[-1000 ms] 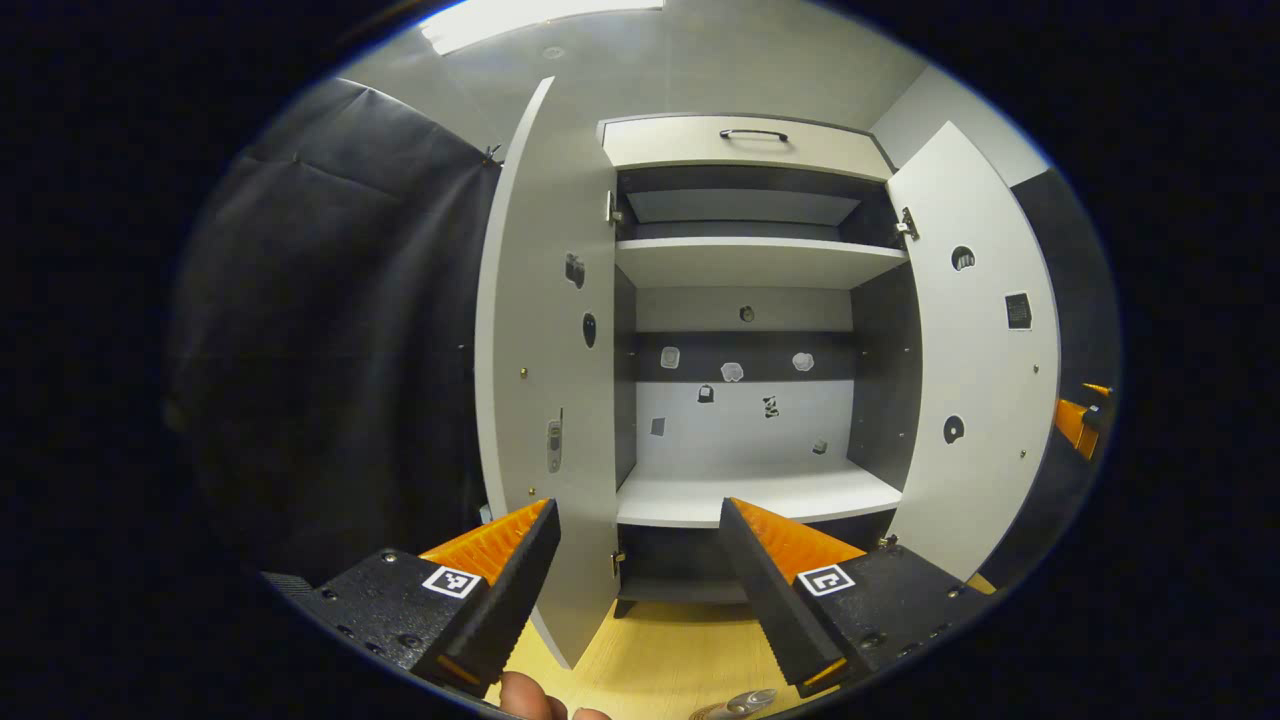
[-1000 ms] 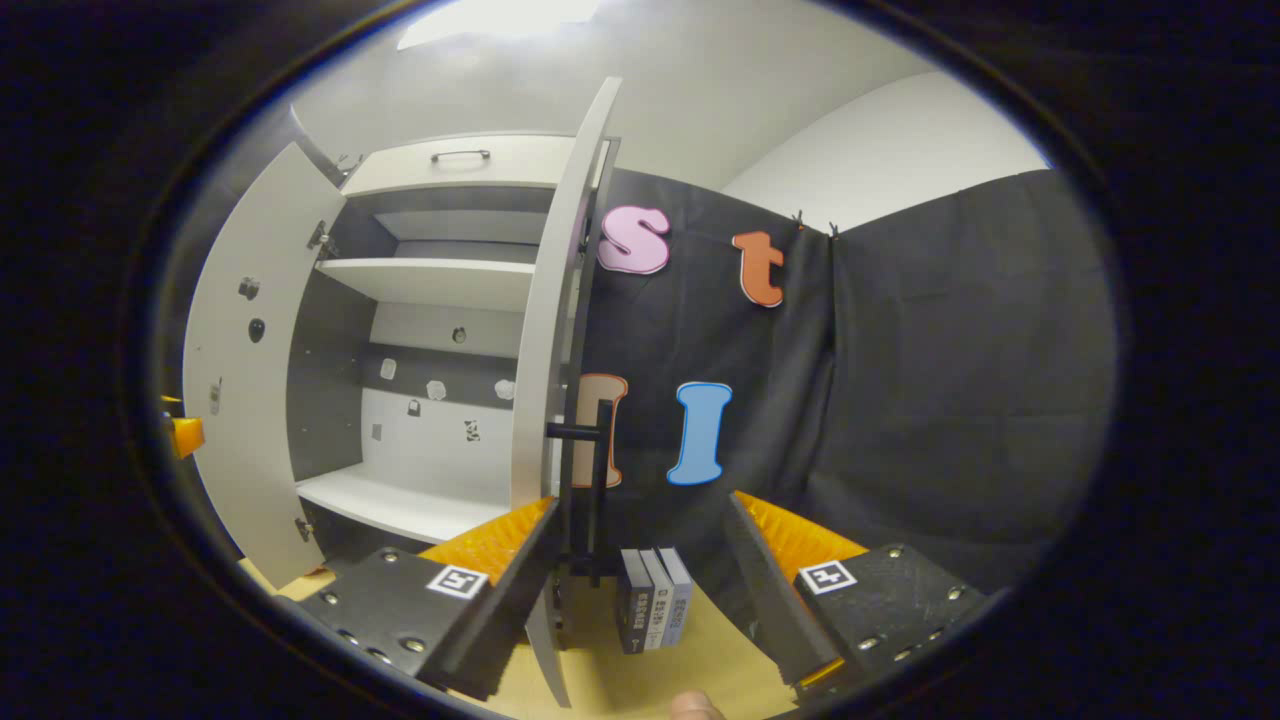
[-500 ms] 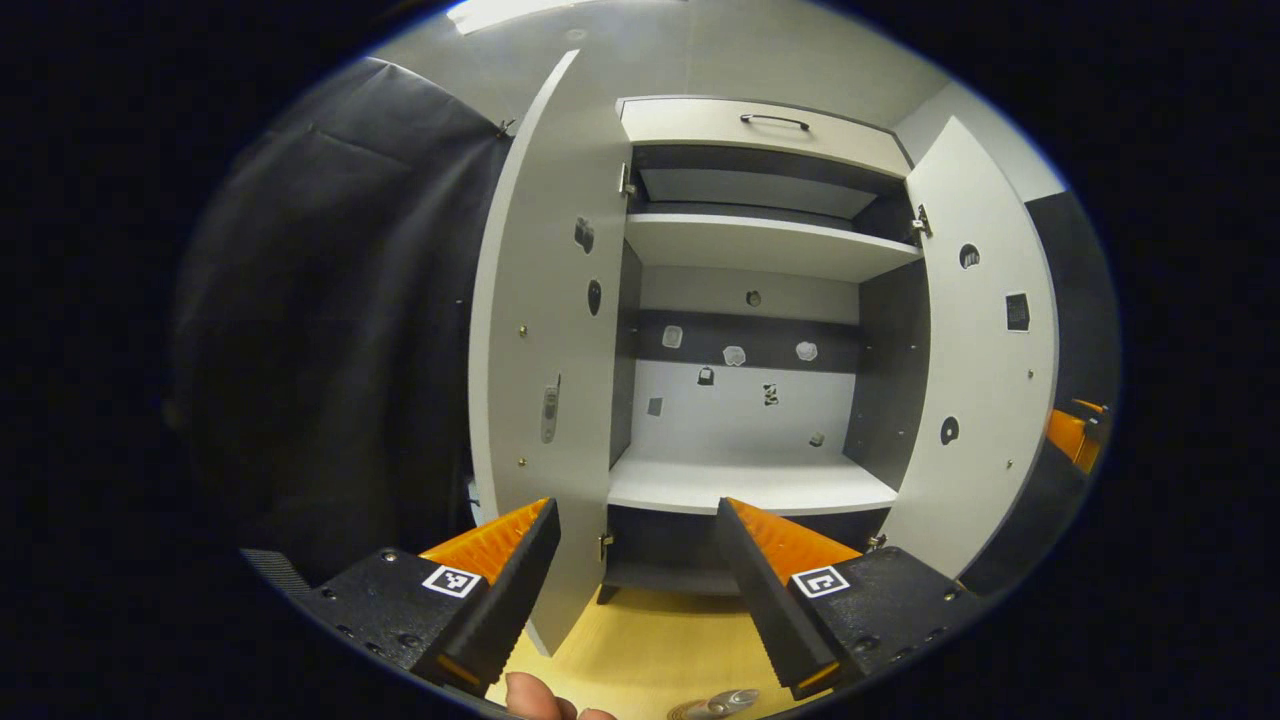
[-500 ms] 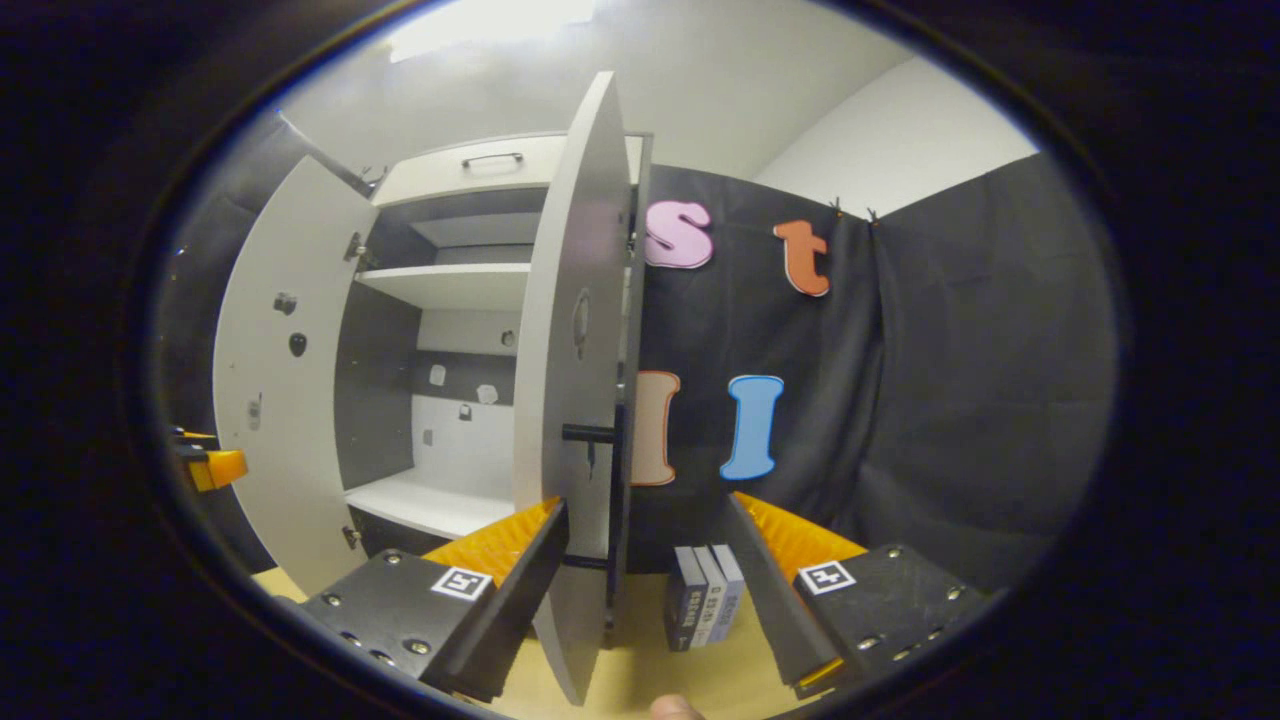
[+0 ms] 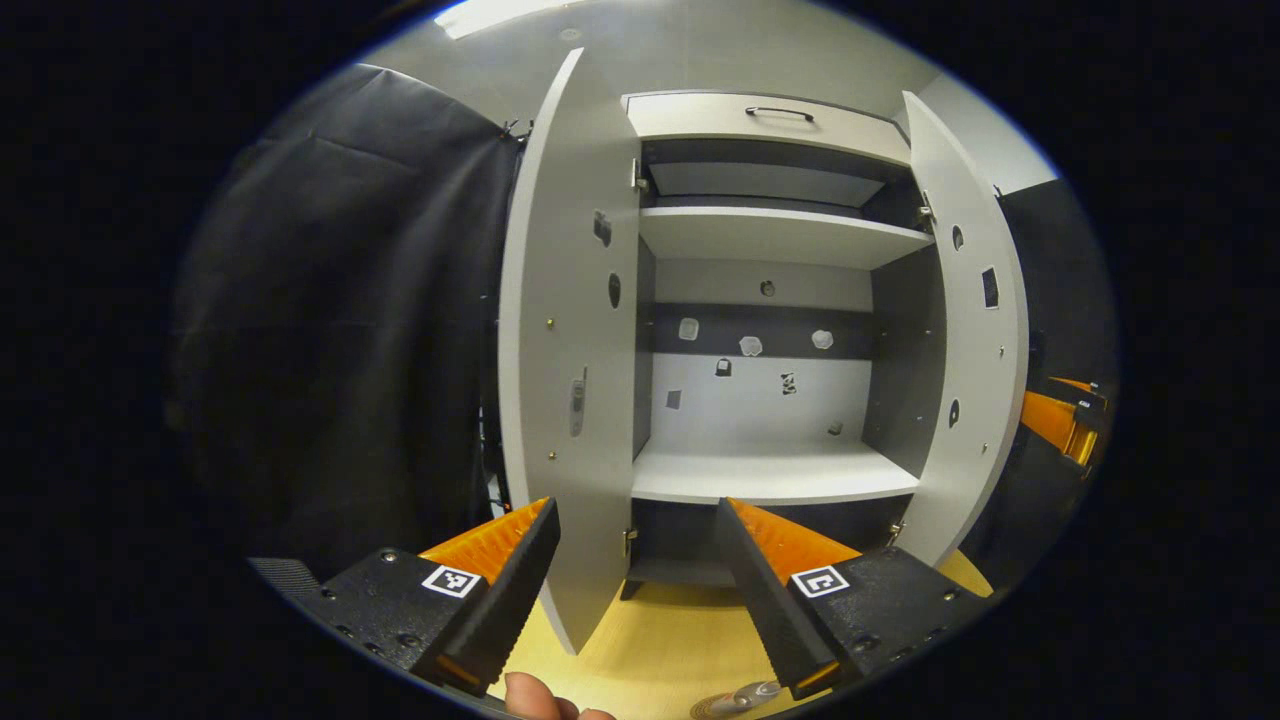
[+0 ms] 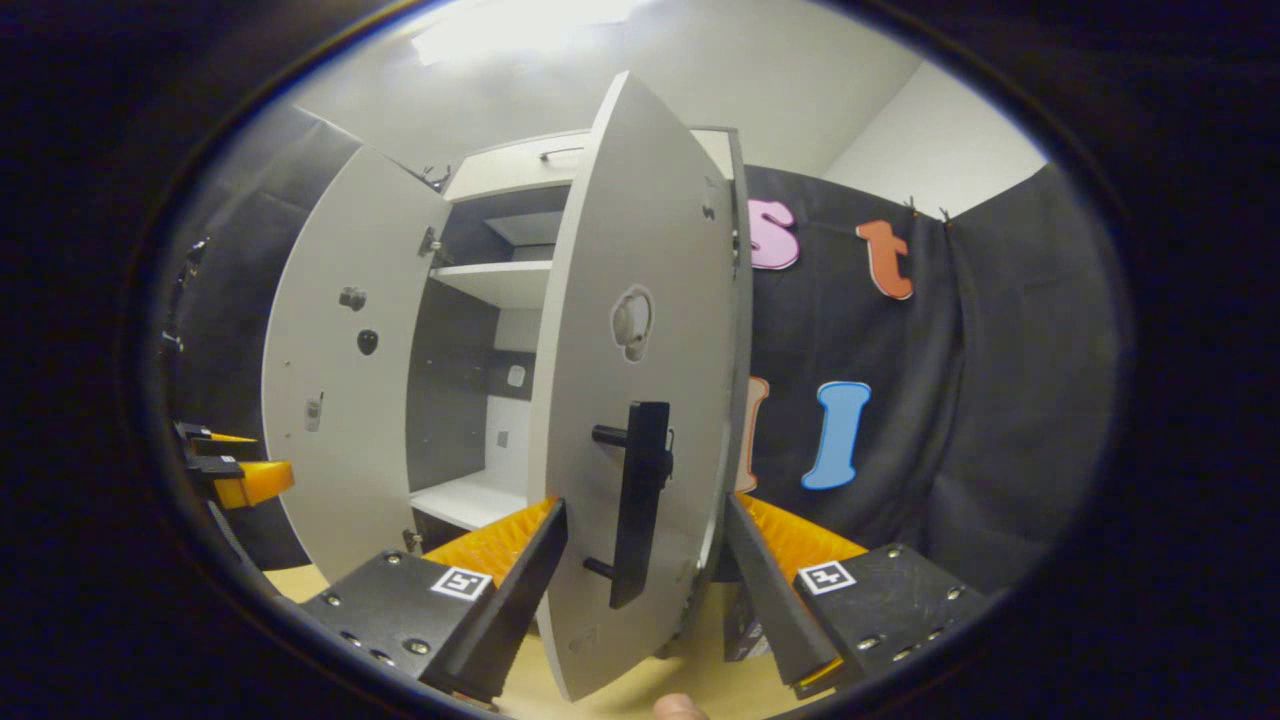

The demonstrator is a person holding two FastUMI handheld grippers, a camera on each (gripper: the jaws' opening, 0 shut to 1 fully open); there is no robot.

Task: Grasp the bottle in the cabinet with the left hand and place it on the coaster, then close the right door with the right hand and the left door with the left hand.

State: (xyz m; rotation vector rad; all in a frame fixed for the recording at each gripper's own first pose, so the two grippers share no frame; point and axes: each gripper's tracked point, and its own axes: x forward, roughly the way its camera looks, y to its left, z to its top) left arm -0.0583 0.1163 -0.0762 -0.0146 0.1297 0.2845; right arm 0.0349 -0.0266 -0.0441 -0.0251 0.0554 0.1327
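Between open right gripper (image 6: 645, 560) jaws: right door (image 6: 640, 380) handle (image 6: 640, 500), ungripped. Could snag, bouncing door open. Left gripper (image 5: 635, 560) open (idle), near left door (image 5: 570, 330).

left claw (image 5: 635, 560) open, empty | cabinet (image 5: 770, 300) doors ajar | bottle (image 5: 745, 693) on coaster (image 5: 712, 708)

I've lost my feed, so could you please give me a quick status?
Both grippers open. Right gripper at the right door, part-swung, handle ungripped. Left door wide open. Nothing in the way.

Handle (image 6: 640, 500) on right door (image 6: 640, 330), between jaws
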